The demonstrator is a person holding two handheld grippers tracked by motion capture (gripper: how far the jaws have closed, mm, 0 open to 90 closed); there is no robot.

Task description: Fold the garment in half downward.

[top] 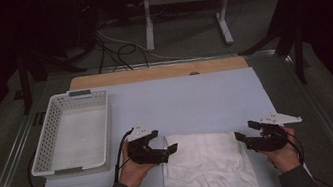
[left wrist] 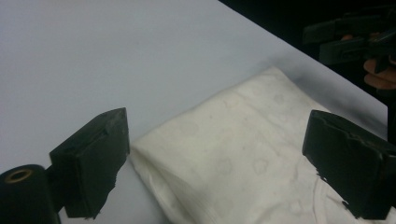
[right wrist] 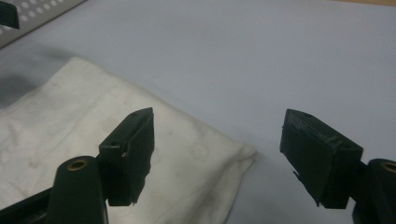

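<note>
While both jaws gape, the left hand-held gripper (top: 172, 149) and right hand-held gripper (top: 240, 137) flank the folded white cloth (top: 207, 168), next needing its far corners pinched.

- The high view is dim: the room behind is near black, and only the table sheet (top: 181, 101) catches soft overhead light.
- The gripper views are brighter but grainy.
- Close jaws look soft; a faint shadow edges the cloth (left wrist: 243, 154).

White garment (top: 209, 167) with faint pale print; white perforated basket (top: 46, 148); pale blue-grey table cover (top: 181, 101).
</note>
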